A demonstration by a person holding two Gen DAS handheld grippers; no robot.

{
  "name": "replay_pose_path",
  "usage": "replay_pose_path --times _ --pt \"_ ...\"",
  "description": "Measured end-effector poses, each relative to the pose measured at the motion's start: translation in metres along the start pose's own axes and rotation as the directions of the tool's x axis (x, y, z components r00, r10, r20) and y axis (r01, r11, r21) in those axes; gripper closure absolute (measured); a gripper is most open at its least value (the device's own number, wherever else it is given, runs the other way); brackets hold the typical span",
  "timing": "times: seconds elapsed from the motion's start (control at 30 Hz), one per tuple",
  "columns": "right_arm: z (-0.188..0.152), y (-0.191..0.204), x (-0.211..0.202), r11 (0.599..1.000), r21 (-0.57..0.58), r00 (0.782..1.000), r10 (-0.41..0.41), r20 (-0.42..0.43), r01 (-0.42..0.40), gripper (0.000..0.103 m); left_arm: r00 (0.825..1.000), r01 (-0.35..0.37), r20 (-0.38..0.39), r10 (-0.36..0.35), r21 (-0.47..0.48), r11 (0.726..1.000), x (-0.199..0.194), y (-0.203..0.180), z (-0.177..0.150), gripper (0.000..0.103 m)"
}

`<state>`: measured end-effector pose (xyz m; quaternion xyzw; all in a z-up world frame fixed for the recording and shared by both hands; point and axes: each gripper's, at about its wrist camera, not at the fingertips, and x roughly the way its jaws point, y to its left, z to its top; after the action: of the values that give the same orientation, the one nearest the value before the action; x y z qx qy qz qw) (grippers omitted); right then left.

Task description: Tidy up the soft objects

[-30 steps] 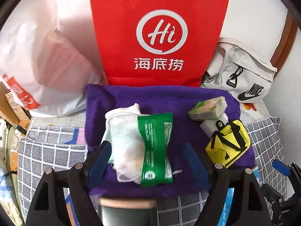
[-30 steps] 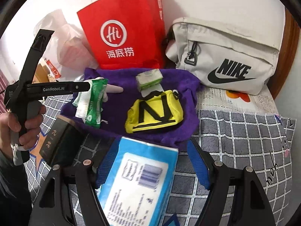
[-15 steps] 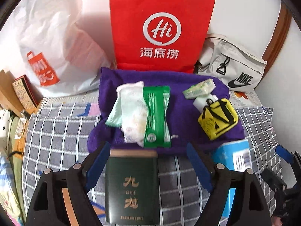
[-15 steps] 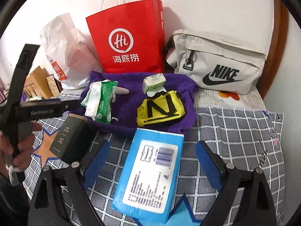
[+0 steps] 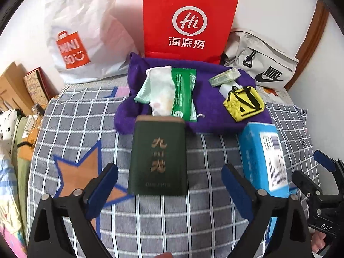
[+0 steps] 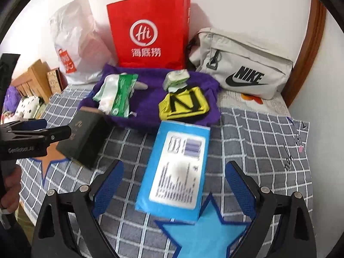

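Bedding with a grey checked pattern covered the whole surface. At twelve o'clock a purple towel lay spread on it, under a red paper bag. The towel looked soft and limp; I judge it would sag, so a pinch at a folded edge would suit. At two o'clock of the left view lay a blue tissue pack, light and squashy, best gripped across its narrow sides. A dark green box lay in the centre, probably stiff. The left gripper and the right gripper both stood wide and held nothing.
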<state>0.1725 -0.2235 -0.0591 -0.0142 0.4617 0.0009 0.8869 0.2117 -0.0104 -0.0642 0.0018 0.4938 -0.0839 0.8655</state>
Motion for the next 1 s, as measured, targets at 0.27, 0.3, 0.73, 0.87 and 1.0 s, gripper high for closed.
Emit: replay_pose_path --times 0.27,0.3,0.73,0.87,1.0 --pt "-0.021 0.004 -0.039 0.999 0.041 0.999 0.006 0.051 -0.008 0.009 1.0 -0.016 0.017 0.016 0.004 1.0 -0.032 -0.007 -0.036 0.004" --pt "-0.023 0.004 -0.043 0.999 0.045 0.998 0.009 0.057 -0.011 0.009 1.0 -0.015 0.021 0.015 0.003 1.0 -0.037 -0.009 -0.04 0.004" --pt "-0.061 -0.007 -0.111 0.996 0.085 0.988 0.007 0.156 -0.021 0.009 0.991 -0.072 0.118 0.07 0.011 0.997 -0.091 -0.025 -0.087 0.004" --pt "-0.071 -0.007 -0.129 0.996 0.083 0.982 0.008 0.188 -0.024 0.009 0.985 -0.072 0.156 0.068 0.017 0.997 -0.111 -0.029 -0.099 0.004" --pt "-0.08 -0.005 -0.143 0.997 0.076 0.978 -0.012 0.21 -0.004 0.009 0.98 -0.077 0.187 0.073 0.016 0.997 -0.126 -0.031 -0.11 0.004"
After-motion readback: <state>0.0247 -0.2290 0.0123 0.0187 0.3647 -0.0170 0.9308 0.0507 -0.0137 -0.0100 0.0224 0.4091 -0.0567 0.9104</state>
